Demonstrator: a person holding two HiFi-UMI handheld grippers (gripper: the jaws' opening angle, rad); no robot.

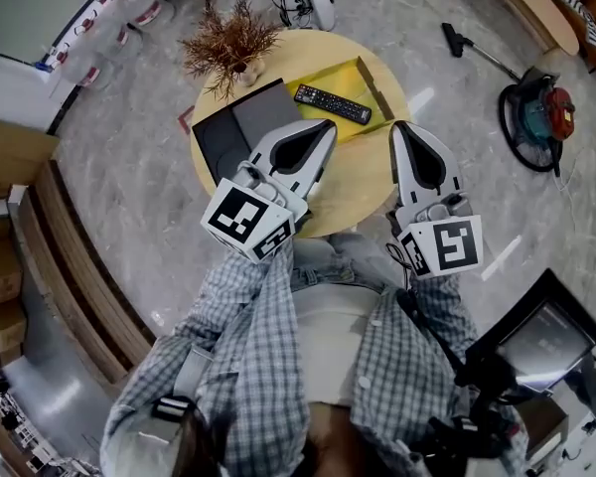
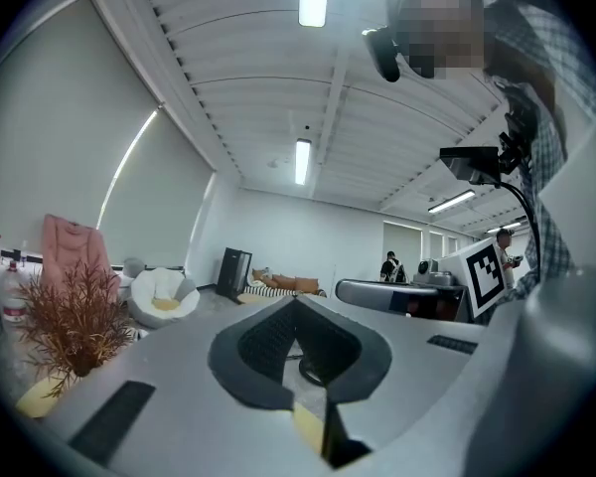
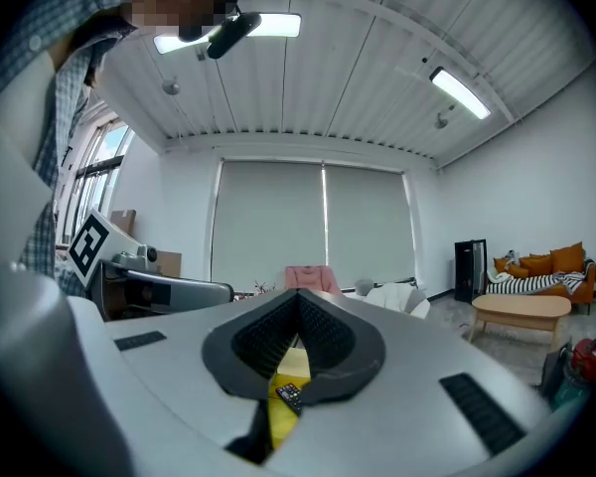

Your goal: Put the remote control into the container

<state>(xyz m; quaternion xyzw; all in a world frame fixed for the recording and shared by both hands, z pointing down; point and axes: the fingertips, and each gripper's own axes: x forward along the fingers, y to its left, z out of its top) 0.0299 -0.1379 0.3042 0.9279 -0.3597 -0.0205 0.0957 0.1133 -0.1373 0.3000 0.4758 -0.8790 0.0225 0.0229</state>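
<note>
Head view, and both grippers hang level over the near edge of the round tabletop (image 1: 363, 192). The left gripper (image 1: 327, 125) has its jaws clenched on nothing, and the right gripper (image 1: 398, 127) is pinched shut and empty too. The remote control (image 1: 333, 104) lies flat on a yellow tray (image 1: 363, 76) towards the far side, apart from both jaw tips. Just left of it sits a grey box (image 1: 240, 127), with a dried plant (image 1: 228, 40) behind that.

Which of the two counts as the container, I can't tell. If it's the grey box, nothing has been picked up yet. The next move calls for one pair of jaws to open, drop across the remote's narrow width and close. The right gripper looks best lined up, since its own view frames the remote between its jaws.
</note>
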